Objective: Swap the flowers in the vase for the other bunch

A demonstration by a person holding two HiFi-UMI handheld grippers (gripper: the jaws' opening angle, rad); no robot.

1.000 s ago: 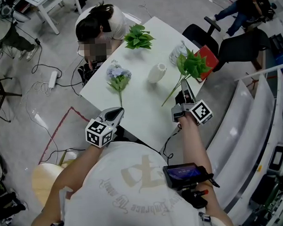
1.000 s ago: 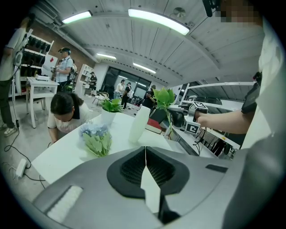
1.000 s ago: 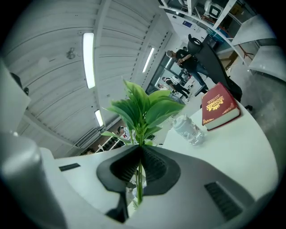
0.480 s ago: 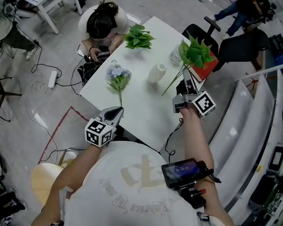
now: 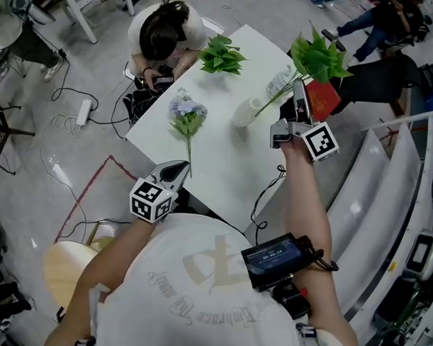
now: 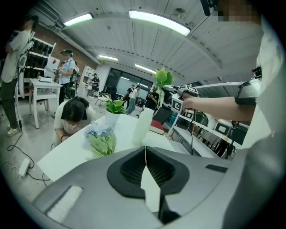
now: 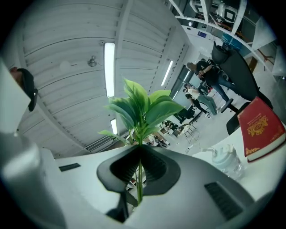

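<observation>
White table [image 5: 216, 158], clutter at its far end. Left gripper [image 5: 179, 168] sits at the near edge, jaws pressed together, nothing in them. Right gripper [image 5: 297, 95] is raised over the table's right side, pinching the green bunch [image 5: 320, 55] by its thin stem [image 7: 139, 179]. Leaves point up, and the long lower end slants down-left towards the vase [image 5: 245, 112]. Vase upright mid-table, looks empty. Blue bunch [image 5: 187, 114] lies flat just left of it. Risks, as I judge them: the grip is high on a springy stem, so the free end may wobble, miss the narrow mouth or tip the vase. The stem may twist in the pads. Bottle [image 5: 279, 81] stands near the path.
</observation>
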